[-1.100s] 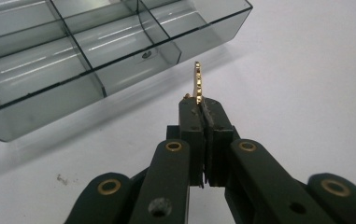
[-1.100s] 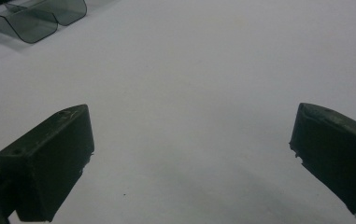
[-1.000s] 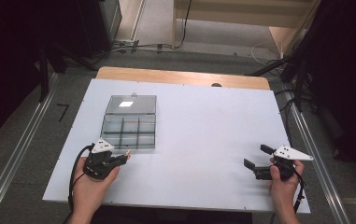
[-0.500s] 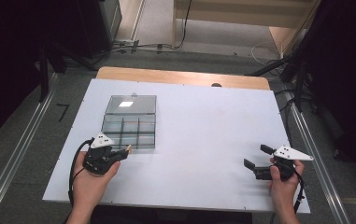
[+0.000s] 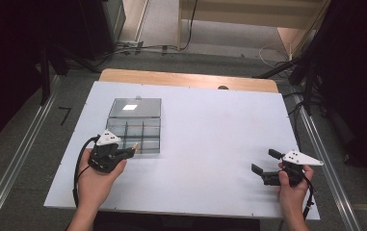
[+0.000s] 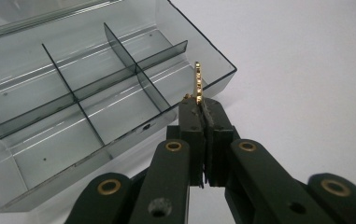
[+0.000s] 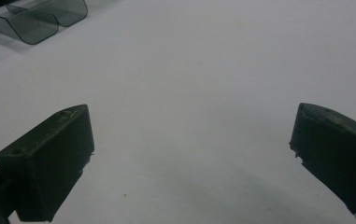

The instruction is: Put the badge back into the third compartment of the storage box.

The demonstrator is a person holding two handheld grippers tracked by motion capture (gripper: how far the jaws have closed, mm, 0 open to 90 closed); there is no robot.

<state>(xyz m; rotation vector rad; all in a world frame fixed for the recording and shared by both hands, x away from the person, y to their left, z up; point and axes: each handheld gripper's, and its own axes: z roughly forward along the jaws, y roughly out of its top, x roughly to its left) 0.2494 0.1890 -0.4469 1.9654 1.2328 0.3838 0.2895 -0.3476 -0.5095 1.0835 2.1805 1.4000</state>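
left gripper (image 6: 202, 105) pinches a gold strip (image 6: 197, 81) beside the divided box (image 6: 73, 100); right gripper (image 5: 268, 166) gapes wide.

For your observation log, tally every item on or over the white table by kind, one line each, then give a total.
Hand-held grippers: 2, left gripper, right gripper
Clear compartment box: 1
Small gold piece pinched in the left gripper: 1
Total: 4

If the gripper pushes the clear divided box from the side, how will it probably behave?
The clear divided box looks thin-walled and its compartments hold nothing, so it is probably light. On the smooth white table it would likely slide, not tip, since it sits low and flat. Its open lid may wobble.
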